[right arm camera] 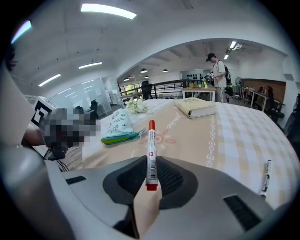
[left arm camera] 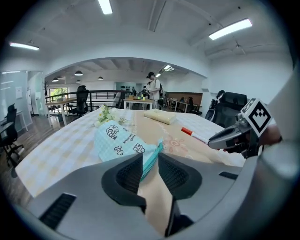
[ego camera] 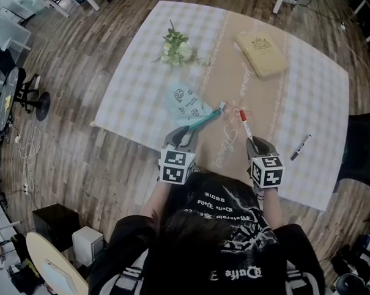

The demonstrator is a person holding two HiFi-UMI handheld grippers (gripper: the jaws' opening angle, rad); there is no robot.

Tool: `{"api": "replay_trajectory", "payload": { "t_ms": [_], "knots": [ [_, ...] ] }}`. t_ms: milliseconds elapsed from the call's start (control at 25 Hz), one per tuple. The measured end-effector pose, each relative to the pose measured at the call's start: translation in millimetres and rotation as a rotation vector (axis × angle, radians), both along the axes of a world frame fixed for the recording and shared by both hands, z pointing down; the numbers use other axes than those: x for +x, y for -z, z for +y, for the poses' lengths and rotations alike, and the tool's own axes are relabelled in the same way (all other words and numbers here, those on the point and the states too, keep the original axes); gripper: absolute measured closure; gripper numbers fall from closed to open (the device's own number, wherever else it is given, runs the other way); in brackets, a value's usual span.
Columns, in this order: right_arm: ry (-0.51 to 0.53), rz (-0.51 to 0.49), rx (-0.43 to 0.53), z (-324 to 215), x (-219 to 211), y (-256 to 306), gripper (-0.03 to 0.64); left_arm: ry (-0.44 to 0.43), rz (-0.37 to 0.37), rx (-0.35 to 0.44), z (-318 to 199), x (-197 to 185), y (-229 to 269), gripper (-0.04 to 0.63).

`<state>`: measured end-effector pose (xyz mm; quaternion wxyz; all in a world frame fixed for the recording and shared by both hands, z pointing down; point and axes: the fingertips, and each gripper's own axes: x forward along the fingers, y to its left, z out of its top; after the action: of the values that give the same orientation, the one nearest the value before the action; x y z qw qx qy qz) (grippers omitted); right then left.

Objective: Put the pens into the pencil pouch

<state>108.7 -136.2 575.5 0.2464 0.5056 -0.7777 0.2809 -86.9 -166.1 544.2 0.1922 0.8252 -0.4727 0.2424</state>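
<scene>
- Pencil pouch (ego camera: pixel 184 102): pale mint fabric with black cartoon prints and a teal zipper edge. It lies flat on the surface (ego camera: pixel 316 77). Your left hand-held gripper (left arm camera: pixel 150 161) is released, with the zipper edge between its parted jaws.
- Marker (right arm camera: pixel 151 147): white barrel, red ends, barcode label. Your right hand-held gripper (right arm camera: pixel 151 173) is clenched on it, and it points forward.
- Black pen (ego camera: pixel 300 147): lies on the surface, right of that gripper.

teal printed pouch (ego camera: pixel 184 103) lying flat, red-capped white pen (ego camera: pixel 246 124) held tilted, black pen (ego camera: pixel 300 147) lying apart
</scene>
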Motion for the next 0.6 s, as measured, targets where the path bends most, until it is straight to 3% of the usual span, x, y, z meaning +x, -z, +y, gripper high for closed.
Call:
{"api": "replay_trajectory", "payload": {
  "t_ms": [160,440,600],
  "knots": [
    [-0.014,-0.066,-0.027,7,-2,-1,0.54,-0.104,-0.108,-0.052,-2,1,-21,0.39],
    [-0.04,-0.096,-0.059,20,6,-9,0.54,-0.23,-0.385,-0.063,-11,-6,-56,0.37],
    [-0.046,-0.099,-0.065,25,7,-11,0.538,-0.253,-0.421,-0.051,-11,-6,-61,0.371]
  ]
}}
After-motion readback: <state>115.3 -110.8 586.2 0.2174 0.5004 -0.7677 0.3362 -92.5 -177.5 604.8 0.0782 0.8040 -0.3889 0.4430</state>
